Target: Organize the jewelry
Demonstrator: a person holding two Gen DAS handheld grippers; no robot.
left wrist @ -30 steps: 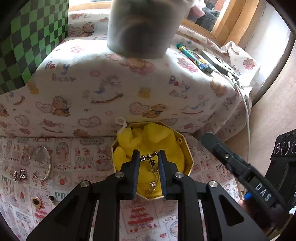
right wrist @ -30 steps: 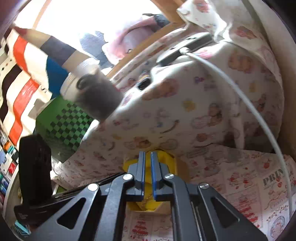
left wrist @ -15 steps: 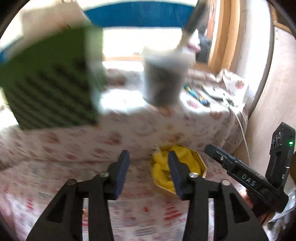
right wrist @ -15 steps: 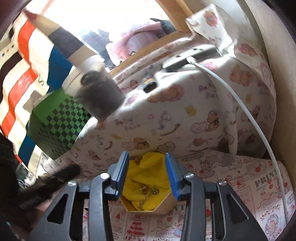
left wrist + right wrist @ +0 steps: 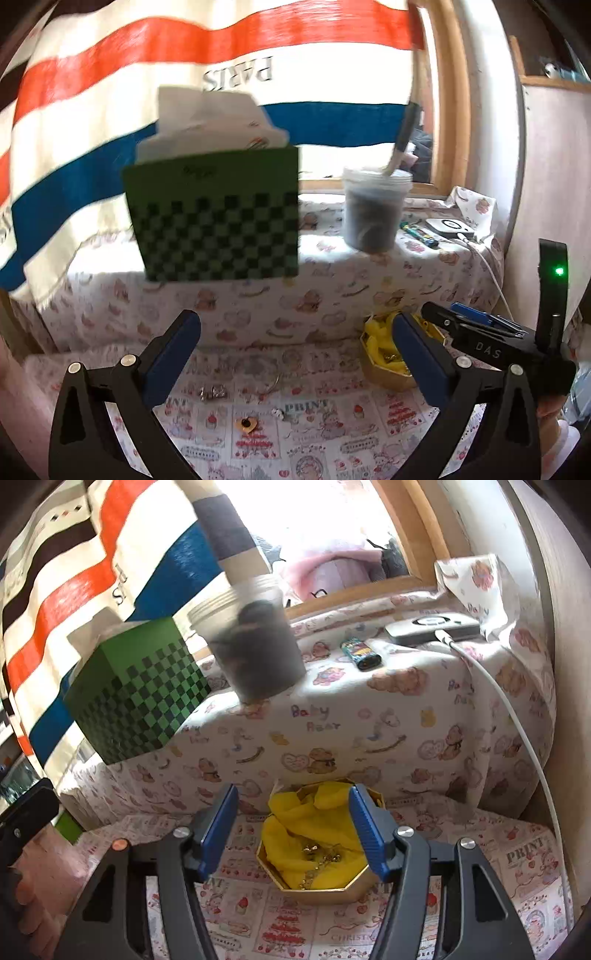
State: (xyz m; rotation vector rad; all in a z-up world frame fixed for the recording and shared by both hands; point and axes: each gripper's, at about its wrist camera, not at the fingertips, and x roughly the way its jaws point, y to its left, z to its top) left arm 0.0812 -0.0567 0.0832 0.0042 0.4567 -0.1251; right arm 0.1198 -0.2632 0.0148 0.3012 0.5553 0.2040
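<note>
A gold octagonal jewelry box [image 5: 345,890] lined with yellow cloth [image 5: 295,821] sits on the printed cloth; a gold chain [image 5: 323,856] lies inside. It also shows in the left wrist view [image 5: 384,374]. My right gripper [image 5: 293,834] is open and empty, just in front of the box. My left gripper [image 5: 295,354] is wide open and empty, raised and to the left of the box. Loose pieces lie on the cloth: a silver cluster [image 5: 213,393], a thin ring [image 5: 275,382], a heart pendant [image 5: 246,424] and a small charm [image 5: 277,412].
A raised ledge under bear-print cloth [image 5: 369,716] runs behind the box. On it stand a green checkered box [image 5: 218,214], a plastic tub [image 5: 375,210], a lighter [image 5: 360,653] and a white device with a cable [image 5: 432,627]. A striped curtain [image 5: 184,55] hangs behind.
My left gripper let go of the chain into the box, opened wide and pulled back up and left. My right gripper opened from shut and drew back a little.
</note>
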